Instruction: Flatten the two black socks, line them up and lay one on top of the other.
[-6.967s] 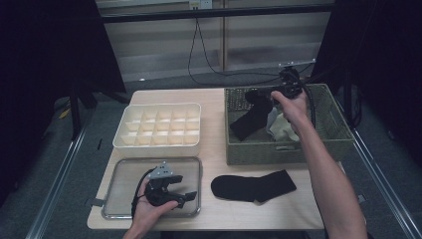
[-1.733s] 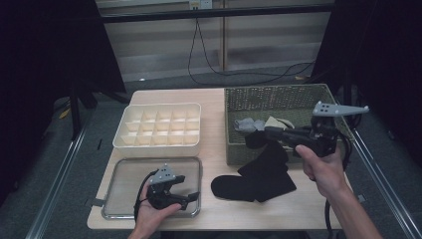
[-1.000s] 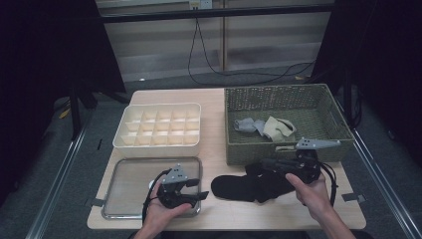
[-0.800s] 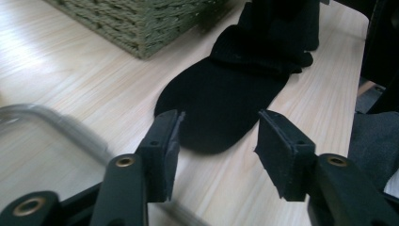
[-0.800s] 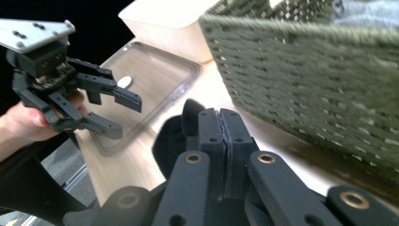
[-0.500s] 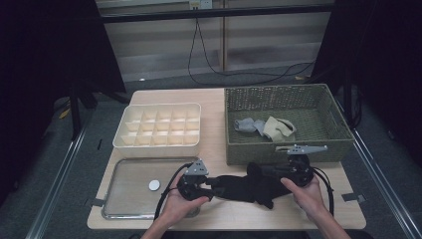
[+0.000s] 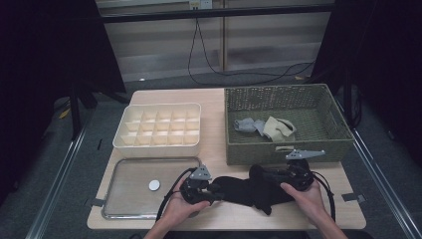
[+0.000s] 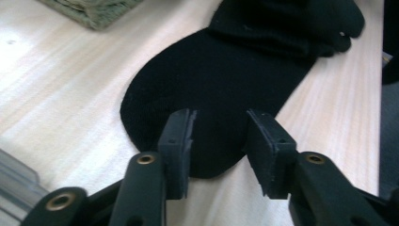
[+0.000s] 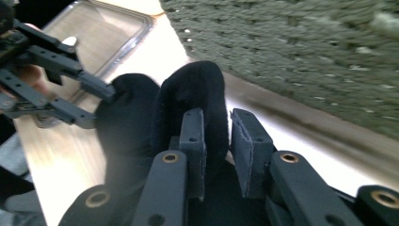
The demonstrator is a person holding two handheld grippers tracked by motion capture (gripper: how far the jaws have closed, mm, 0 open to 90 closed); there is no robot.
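Table (image 7: 219, 124) front: black sock (image 7: 249, 191) btwn L claw (image 7: 211, 193) & R claw (image 7: 271, 178).

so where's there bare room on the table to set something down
Bare wood lies between the compartment box and the wicker basket. The clear tray is free apart from a small white disc. The front edge right of the tray is crowded: black socks and both grippers.

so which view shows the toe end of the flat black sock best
The left gripper view: the black sock's rounded toe lies flat on the table, just past the open left tongs. The high view shows it small and dark. The right gripper view shows a blurred fold of sock.
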